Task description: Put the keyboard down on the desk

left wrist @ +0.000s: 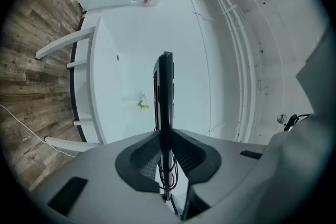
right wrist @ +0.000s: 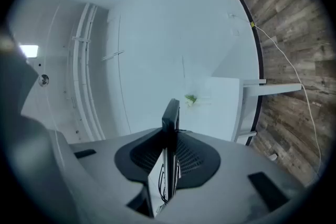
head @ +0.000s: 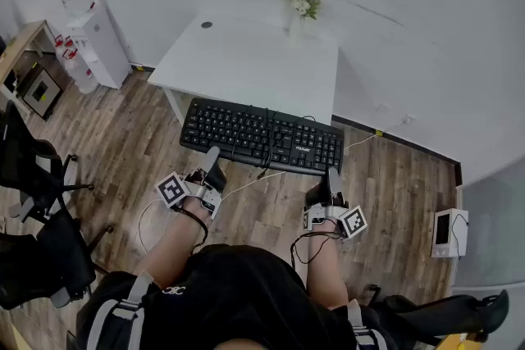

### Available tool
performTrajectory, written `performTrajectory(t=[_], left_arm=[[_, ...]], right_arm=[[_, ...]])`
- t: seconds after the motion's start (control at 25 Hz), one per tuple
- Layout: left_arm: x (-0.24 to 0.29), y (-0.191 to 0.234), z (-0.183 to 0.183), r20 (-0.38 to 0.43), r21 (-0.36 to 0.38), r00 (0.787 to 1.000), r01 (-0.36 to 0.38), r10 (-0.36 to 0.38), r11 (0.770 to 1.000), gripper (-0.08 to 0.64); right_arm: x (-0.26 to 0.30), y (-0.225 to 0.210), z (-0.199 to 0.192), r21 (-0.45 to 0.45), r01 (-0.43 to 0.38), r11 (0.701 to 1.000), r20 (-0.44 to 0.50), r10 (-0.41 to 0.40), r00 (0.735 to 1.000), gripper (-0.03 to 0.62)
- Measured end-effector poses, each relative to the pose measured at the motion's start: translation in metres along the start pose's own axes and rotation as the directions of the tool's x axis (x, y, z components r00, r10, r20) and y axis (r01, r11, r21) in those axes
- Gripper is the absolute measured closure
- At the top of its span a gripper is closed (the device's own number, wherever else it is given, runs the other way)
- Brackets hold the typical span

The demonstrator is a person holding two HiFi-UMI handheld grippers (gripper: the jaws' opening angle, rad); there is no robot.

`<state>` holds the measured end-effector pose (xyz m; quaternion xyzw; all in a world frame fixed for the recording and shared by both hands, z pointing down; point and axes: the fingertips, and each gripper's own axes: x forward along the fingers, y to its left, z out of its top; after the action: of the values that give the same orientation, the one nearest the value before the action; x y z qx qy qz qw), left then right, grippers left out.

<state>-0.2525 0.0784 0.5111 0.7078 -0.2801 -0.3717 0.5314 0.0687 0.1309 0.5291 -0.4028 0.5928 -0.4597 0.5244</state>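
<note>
So the left gripper (head: 210, 165) is clamped on the near edge of the black keyboard (head: 262, 135) toward its left end, and the right gripper (head: 330, 183) pinches the same edge toward the right end. Two grips that far apart probably keep it level. It hangs over the wood floor (head: 394, 201), just short of the white desk (head: 246, 65). A flower vase (head: 303, 8) stands at the far edge, so the near part looks like the landing spot.

Count: you have one keyboard (head: 262, 135) and two hand-held grippers: one left hand-held gripper (head: 212, 164), one right hand-held gripper (head: 332, 180). You face one white bench (head: 246, 61) with one bunch of flowers (head: 303, 6). On the floor (head: 394, 176): one water dispenser (head: 94, 37), one small white box (head: 449, 232).
</note>
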Motion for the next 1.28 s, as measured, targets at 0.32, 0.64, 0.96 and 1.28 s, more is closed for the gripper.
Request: performTrajectory(t=[0.32,0.64,0.96,1.28], left_arm=[[0.003,0.000,-0.001,-0.015,0.003,1.000,-0.009,0.009,1.000,0.492],[-0.019,-0.003,-0.005,-0.028,-0.009,1.000,0.008,-0.008,1.000,0.492],[-0.012,-0.003,-0.019,-0.021,-0.009,1.000,0.017,-0.017,1.000,0.492],[-0.001,0.003,-0.041,-0.012,-0.008,1.000,0.019,-0.019,1.000,0.492]], right_arm=[[-0.003,-0.001,0.002,0.002,0.014,1.000,0.013,-0.014,1.000,0.520],[-0.023,0.007,-0.012,-0.031,0.004,1.000,0.015,-0.003,1.000,0.518],[-0.023,0.006,0.002,-0.024,-0.013,1.000,0.005,0.013,1.000,0.518],[-0.026,0.003,0.027,-0.040,-0.007,0.999,-0.012,0.006,1.000,0.518]])
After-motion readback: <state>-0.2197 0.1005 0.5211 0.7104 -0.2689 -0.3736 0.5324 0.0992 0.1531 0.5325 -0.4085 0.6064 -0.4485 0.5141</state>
